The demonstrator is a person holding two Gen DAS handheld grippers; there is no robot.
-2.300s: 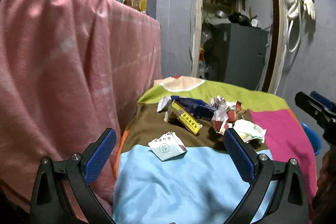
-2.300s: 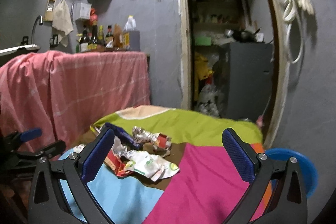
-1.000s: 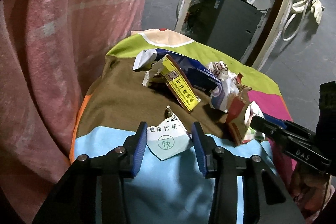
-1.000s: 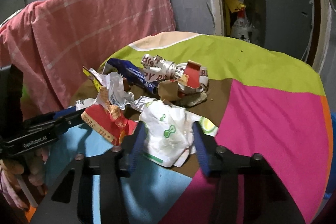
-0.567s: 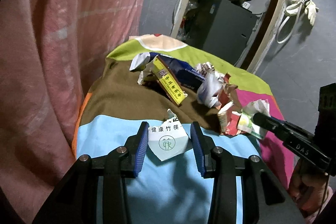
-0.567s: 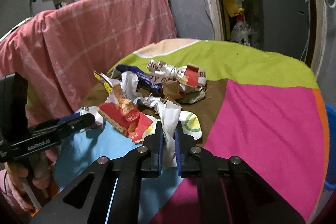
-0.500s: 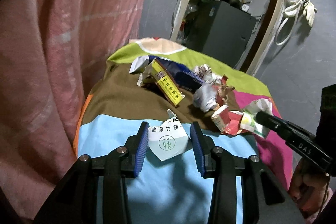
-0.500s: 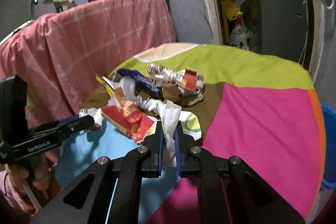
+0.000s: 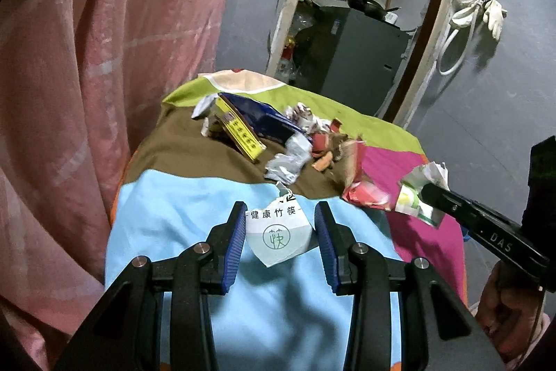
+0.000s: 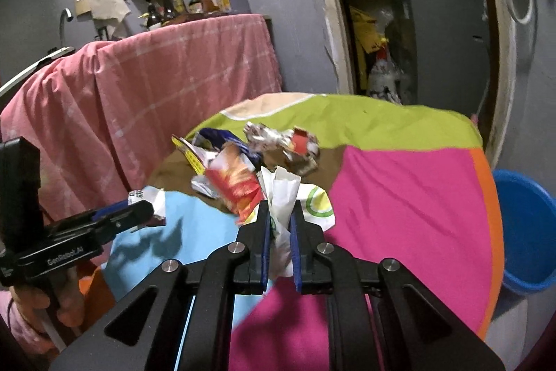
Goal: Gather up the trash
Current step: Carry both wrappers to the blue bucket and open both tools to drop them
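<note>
Trash is being lifted — chopstick sleeve (image 9: 280, 233) clamped in left gripper (image 9: 279, 242), white wrapper (image 10: 282, 197) in right gripper (image 10: 278, 232); carrying to blue bin (image 10: 528, 232) is likely needed next.

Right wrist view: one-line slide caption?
Right gripper shut on a white wrapper, red snack bag dangling alongside, blue bucket nearby.

The white wrapper (image 9: 278, 232) is showing "健康竹筷" over a circled "筷". "DAS" is reading on the right gripper (image 9: 425, 193), "GenRobot.AI" on the left gripper (image 10: 147, 211).
</note>
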